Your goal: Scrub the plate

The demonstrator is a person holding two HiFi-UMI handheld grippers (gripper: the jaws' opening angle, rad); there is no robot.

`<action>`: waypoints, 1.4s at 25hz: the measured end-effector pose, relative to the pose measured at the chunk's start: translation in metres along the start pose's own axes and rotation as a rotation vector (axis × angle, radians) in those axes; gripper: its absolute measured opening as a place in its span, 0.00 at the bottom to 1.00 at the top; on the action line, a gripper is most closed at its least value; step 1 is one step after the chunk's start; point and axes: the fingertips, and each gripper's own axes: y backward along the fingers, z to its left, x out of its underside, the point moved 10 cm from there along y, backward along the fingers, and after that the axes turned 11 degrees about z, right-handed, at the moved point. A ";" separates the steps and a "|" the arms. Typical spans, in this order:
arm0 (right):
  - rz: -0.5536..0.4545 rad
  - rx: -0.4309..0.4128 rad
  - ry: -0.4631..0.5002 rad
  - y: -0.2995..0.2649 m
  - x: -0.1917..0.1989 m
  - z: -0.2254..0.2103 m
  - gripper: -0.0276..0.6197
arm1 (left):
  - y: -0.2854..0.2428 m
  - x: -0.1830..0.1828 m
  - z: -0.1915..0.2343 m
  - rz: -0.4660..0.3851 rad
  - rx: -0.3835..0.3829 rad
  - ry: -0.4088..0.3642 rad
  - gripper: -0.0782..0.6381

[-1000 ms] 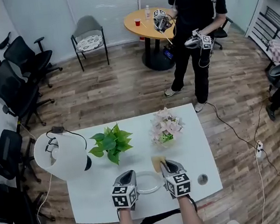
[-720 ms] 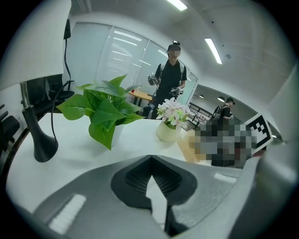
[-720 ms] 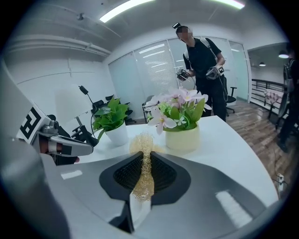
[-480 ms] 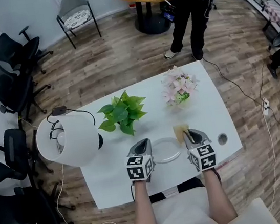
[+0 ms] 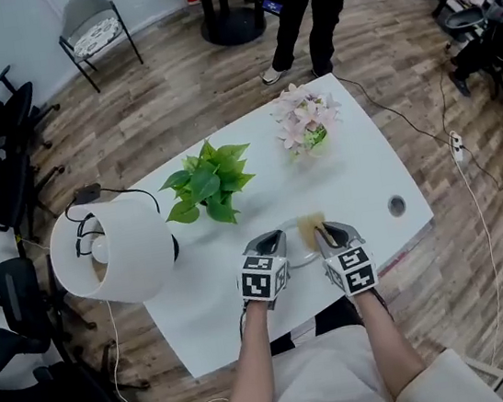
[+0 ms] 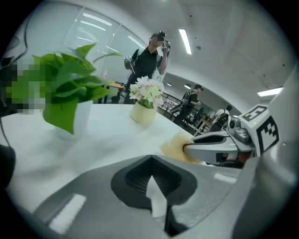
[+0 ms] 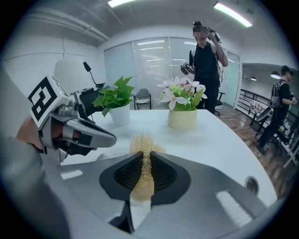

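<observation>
The plate [image 5: 301, 255] lay on the white desk [image 5: 360, 180] near its front edge, between the two grippers and largely hidden by them. The left gripper [image 5: 273, 239] had its fingers clenched on a thin white edge that appeared to be the plate's rim. The right gripper [image 5: 323, 230] had its fingers clenched on a tan fibrous scrubber [image 7: 142, 172], held just beside the plate's right side. Farther back on the desk stood a leafy plant [image 5: 205, 185] and a pot of pale flowers [image 5: 306, 125]; a white lamp [image 5: 110, 252] stood at the left.
</observation>
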 end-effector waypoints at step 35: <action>0.047 0.090 0.136 -0.036 -0.012 0.006 0.15 | -0.026 0.026 -0.007 0.118 0.051 0.048 0.11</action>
